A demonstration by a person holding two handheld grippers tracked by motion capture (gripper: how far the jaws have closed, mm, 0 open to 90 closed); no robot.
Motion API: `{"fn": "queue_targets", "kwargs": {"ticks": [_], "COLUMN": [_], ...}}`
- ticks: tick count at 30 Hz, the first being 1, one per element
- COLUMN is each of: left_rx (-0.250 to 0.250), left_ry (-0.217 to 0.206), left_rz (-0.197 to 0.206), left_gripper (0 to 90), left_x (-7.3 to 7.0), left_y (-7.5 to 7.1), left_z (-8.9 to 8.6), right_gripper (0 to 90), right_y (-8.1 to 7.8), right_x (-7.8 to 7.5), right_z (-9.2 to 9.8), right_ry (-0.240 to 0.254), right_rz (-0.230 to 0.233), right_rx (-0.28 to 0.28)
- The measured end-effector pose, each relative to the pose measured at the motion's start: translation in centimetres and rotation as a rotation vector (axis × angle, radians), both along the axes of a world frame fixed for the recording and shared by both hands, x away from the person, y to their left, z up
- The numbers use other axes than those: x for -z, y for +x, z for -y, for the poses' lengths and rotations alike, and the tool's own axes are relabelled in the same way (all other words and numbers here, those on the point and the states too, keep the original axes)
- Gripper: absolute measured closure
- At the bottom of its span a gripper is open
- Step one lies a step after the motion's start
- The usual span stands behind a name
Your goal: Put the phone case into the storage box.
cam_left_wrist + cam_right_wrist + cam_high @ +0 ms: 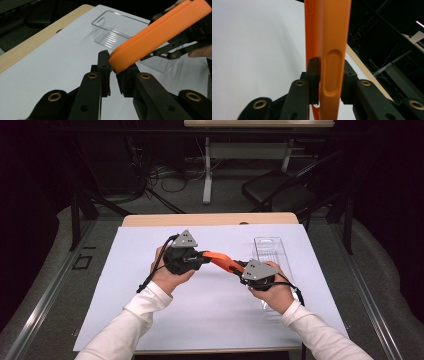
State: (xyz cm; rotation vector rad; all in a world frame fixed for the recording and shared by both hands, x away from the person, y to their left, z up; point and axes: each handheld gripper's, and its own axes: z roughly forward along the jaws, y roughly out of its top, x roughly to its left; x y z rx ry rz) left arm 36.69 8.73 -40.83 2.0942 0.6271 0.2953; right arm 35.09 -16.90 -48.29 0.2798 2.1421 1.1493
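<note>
An orange phone case (pixel 220 260) hangs above the white sheet, held at both ends between the two hands. My left gripper (pixel 204 255) is shut on its left end; in the left gripper view the case's rounded corner (pixel 155 35) sits pinched between the pad tips of that gripper (pixel 116 68). My right gripper (pixel 239 269) grips the other end. In the right gripper view the case (pixel 334 37) stands edge-on between the jaws (pixel 329 72), with a pad against each side.
A clear plastic bin (pixel 270 252) stands on the white sheet (pixel 150 285) just behind the right hand, seen also as the bin (pixel 112 32) past the case. The wooden table edge (pixel 210 219) runs along the back. A black chair (pixel 280 190) stands beyond it.
</note>
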Motion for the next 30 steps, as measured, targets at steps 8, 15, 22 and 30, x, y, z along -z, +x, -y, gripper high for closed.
{"fn": "queue_targets", "kwargs": {"ticks": [8, 15, 22, 30], "left_rx": [-0.025, -0.049, -0.084, -0.151], "left_ry": [0.029, 0.056, 0.077, 0.078], "left_rz": [-0.005, -0.006, -0.042, -0.084], "left_gripper": [80.9, 80.9, 80.8, 80.7], "left_x": [0.0, 0.0, -0.2, -0.5], "left_y": [0.0, 0.3, 0.5, 0.6], "left_z": [0.2, 0.3, 0.3, 0.4], "right_gripper": [59.7, 55.7, 52.6, 51.0], "right_y": [-0.3, -0.6, -0.7, -0.8], "right_x": [-0.3, -0.8, -1.3, -1.9], "right_z": [-0.2, -0.6, -0.9, -0.9], "right_ry": [-0.011, -0.013, -0.008, 0.001], "right_rz": [0.029, 0.054, 0.064, 0.069], "right_rx": [0.014, 0.029, 0.045, 0.074]}}
